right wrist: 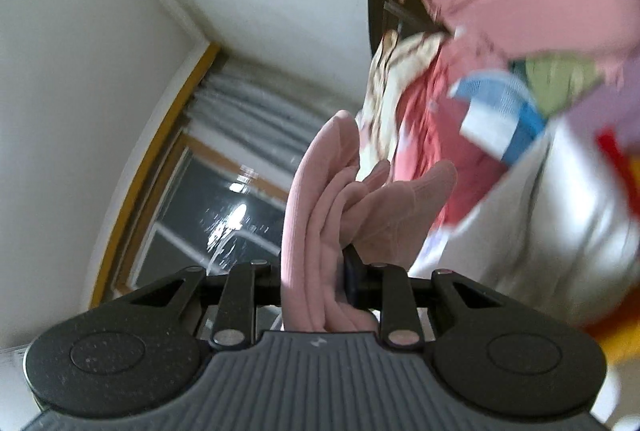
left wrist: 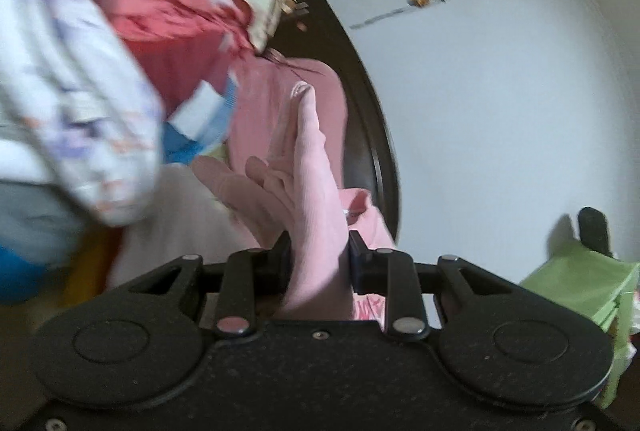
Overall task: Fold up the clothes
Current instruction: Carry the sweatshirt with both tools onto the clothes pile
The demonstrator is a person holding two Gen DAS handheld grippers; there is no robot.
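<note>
Folding not begun: left gripper (left wrist: pixel 320 251) and right gripper (right wrist: pixel 312 271) each pinch bunched pink ribbed garment (left wrist: pixel 312 191). Heap of unfolded clothes (left wrist: pixel 80 103) remains.

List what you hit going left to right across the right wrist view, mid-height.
White wall → window → pink garment clamped in the right gripper → red cloth → blue-and-white cloth → white fabric.
</note>
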